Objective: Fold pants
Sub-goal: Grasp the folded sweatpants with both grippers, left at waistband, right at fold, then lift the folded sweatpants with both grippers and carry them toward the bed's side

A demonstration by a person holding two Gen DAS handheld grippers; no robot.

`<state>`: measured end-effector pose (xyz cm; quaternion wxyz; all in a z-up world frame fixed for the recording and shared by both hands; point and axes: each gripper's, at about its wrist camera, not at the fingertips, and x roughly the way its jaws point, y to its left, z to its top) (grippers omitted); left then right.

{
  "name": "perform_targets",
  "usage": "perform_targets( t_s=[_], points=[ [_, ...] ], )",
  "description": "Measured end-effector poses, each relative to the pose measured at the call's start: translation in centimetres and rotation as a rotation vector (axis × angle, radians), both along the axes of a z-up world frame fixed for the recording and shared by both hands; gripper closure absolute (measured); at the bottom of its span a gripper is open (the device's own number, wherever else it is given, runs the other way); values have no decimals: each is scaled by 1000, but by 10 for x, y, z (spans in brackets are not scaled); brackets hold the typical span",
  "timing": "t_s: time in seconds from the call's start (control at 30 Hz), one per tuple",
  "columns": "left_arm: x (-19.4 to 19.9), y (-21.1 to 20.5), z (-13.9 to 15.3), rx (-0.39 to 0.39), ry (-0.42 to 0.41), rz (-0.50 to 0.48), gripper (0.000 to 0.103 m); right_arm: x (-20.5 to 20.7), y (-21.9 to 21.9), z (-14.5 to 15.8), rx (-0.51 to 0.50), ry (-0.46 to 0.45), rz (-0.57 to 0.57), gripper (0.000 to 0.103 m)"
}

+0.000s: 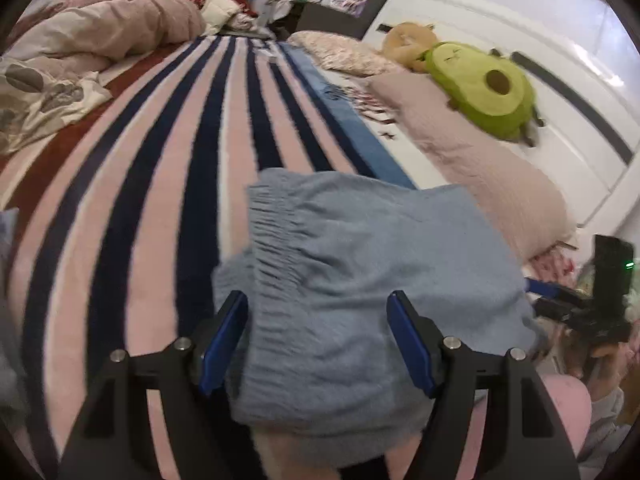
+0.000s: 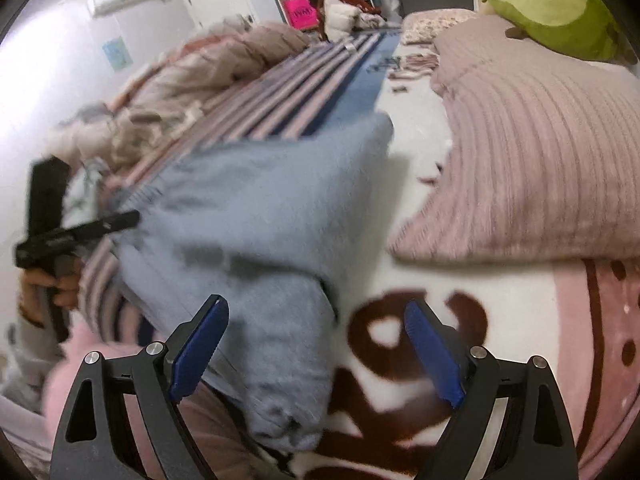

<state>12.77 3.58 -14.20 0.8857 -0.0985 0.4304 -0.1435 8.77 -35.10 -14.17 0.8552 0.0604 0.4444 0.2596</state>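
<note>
Light blue fleece pants (image 1: 360,260) lie folded in a bundle on the striped blanket, with the gathered waistband (image 1: 276,236) facing left. My left gripper (image 1: 318,344) hovers over the near edge with its jaws wide. The cloth lies between the blue pads (image 1: 224,344), which do not press it. In the right wrist view the pants (image 2: 248,220) run toward the camera. Their near end lies between the spread fingers of my right gripper (image 2: 316,352), which grips nothing. Each view shows the other gripper in a hand at its edge.
A ribbed pink pillow (image 2: 520,160) lies right of the pants, with a green avocado plush (image 1: 480,84) behind it against the white headboard (image 1: 520,40). A crumpled duvet (image 1: 80,48) fills the far left. The striped blanket (image 1: 160,200) stretches away ahead.
</note>
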Motion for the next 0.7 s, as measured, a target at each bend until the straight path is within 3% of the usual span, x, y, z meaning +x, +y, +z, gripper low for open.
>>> perform_targets(
  t_s=[0.07,0.2,0.33,0.57,0.7],
  points=[
    [10,3,-6,10,45,36,35,8,-1,3,33,7,-6,15],
    [19,-4,-20,-10,89,3,36,17,14,-7,0,25,57,16],
    [25,-12,-25,-21,114,27,38,24,30,-28,31,82,113,36],
    [28,-19,-22,-50,112,23,60,28,40,-24,68,41,115,63],
    [29,-17,-19,-60,114,8,61,26,42,-17,62,28,111,65]
  ],
)
